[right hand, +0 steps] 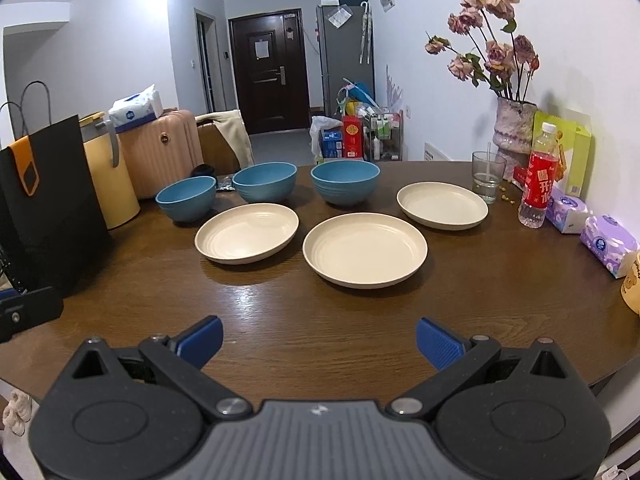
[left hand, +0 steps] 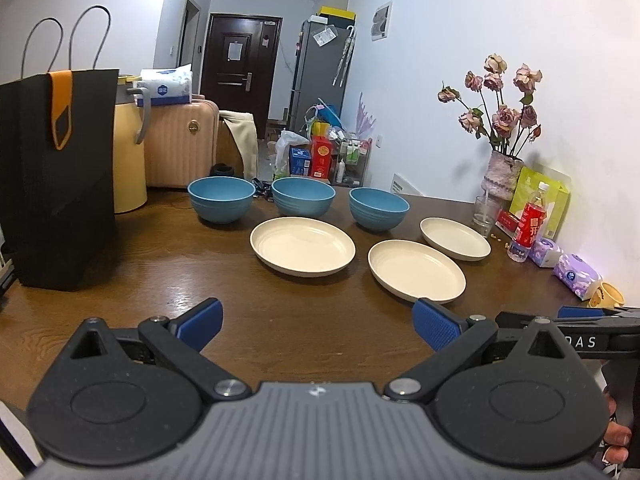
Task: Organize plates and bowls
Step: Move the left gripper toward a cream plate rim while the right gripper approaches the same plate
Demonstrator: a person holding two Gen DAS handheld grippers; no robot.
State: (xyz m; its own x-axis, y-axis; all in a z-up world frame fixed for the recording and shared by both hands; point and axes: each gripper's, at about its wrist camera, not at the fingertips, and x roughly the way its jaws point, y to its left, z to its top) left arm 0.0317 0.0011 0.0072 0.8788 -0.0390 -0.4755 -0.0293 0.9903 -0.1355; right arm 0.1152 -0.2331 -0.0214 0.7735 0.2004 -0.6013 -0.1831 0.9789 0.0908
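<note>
Left wrist view: the left gripper [left hand: 318, 326] fills the bottom of the frame, its blue-padded fingers [left hand: 202, 322] spread wide with nothing between them, above the bare near part of the brown wooden table [left hand: 160, 272]. At the lower right edge, part of the right gripper's body is visible beside it, with a person's fingertips [left hand: 614, 438] below.

Right wrist view: the right gripper [right hand: 319, 340] sits at the bottom centre, jaws likewise wide apart and empty, over the near table surface.

Past the fingers, in the middle of this frame, lie three cream plates, all apart from each other: the middle plate [right hand: 365, 250] nearest, the left plate [right hand: 247, 233] up and to its left, the right plate [right hand: 442, 205] up and to its right. Behind them stand three blue bowls in a row, upright and separate: left bowl [right hand: 186, 199], middle bowl [right hand: 265, 182], right bowl [right hand: 345, 181].

At the left edge stands a black paper bag [right hand: 44, 200] with a yellow jug [right hand: 108, 168] behind it. On the right side of the frame are a drinking glass [right hand: 488, 176], a red-labelled water bottle [right hand: 538, 178], a vase of dried roses [right hand: 514, 128] and purple tissue packs [right hand: 608, 244].
</note>
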